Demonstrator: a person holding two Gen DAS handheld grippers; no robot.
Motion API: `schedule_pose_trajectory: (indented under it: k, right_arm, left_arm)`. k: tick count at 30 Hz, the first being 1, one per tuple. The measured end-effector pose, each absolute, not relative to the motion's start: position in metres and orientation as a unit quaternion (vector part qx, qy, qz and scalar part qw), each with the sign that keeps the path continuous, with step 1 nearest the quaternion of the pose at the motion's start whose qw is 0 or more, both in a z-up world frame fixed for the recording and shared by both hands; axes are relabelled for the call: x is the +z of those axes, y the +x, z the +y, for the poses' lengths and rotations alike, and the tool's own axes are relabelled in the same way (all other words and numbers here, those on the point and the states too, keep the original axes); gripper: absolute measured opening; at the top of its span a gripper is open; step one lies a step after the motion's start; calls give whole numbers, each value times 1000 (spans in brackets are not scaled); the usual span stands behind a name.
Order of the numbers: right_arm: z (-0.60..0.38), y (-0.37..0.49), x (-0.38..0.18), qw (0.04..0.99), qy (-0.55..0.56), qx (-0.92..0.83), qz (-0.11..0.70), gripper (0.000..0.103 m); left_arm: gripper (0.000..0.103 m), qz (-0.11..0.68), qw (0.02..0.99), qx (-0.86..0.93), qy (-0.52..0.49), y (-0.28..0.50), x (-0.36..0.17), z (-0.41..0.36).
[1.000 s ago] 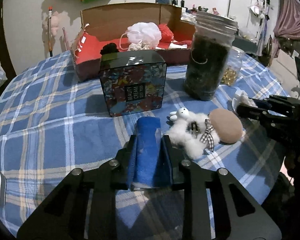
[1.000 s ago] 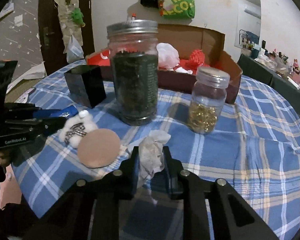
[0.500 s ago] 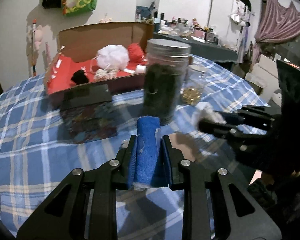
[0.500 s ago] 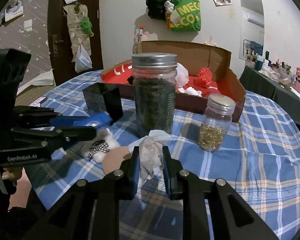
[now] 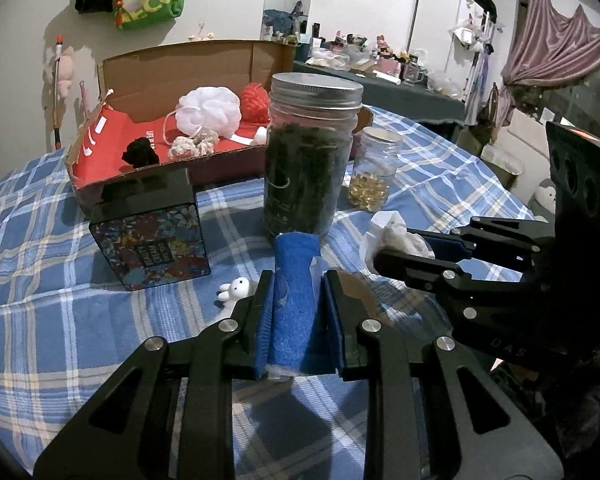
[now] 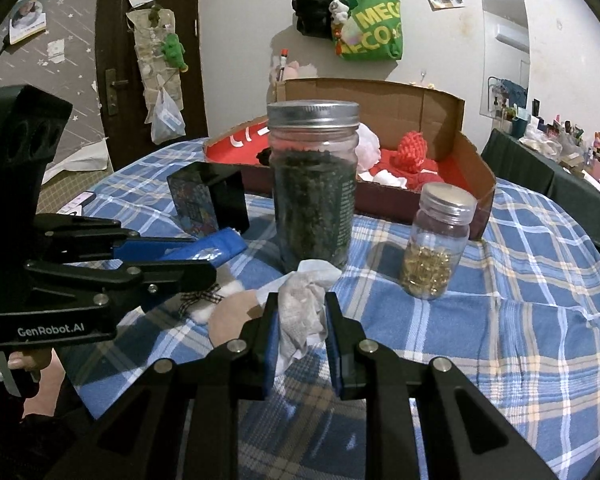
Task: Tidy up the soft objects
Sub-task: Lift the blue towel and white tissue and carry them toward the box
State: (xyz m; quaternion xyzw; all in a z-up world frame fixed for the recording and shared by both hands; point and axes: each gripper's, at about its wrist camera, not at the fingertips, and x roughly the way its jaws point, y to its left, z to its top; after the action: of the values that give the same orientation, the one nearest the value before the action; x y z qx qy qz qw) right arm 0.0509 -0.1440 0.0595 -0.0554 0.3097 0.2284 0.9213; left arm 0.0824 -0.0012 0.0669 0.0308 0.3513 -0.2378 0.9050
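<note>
blue cloth: a folded blue cloth (image 5: pixel 294 304) stood upright in the left claw (image 5: pixel 296 312), clamped between both pads, lifted clear of the desk (image 5: pixel 60 320); it looked light and soft, likely to sag if pinched at an edge, so a hold across the thick folded middle suited it
white tissue: a crumpled white tissue (image 6: pixel 304 304) sat squeezed in the right claw (image 6: pixel 302 320), jaws pressed together on it; it looked near weightless, fragile and easy to tear; best gripped by the bulk of the wad, not a loose corner
cardboard box: an open cardboard box (image 5: pixel 180 64) with a red lining lay at the far side of the desk, behind a tall jar (image 5: pixel 310 160); it already held a white bath pouf (image 5: pixel 208 110) and a red knitted ball (image 5: pixel 256 102); probably where both held things belonged
left on the desk: a small white plush rabbit (image 5: pixel 234 290) and a tan round pad (image 6: pixel 232 316) lay just below the claws
change from a second earlier: the left claw had risen and swung toward the right claw, so the rabbit and pad were mostly hidden; the box and jar looked farther off in the left view; the right claw had hardly moved; both grips were unchanged
</note>
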Motion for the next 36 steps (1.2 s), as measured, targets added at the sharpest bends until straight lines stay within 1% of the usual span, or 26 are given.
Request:
schedule_pose_trajectory:
  k: [15,26,36]
  right_arm:
    - [-164,52,62,927,-45,203,312,22]
    - [-191,51,66,933,-37,165,318,22]
    - [-219,63,67,935,-22,130,330,22]
  left_arm:
    - [23,353,909,-222,17,81,71,15]
    - [23,352,920,-169,2,74,77,56]
    - [23,362,925,-118,-10,87,81,93]
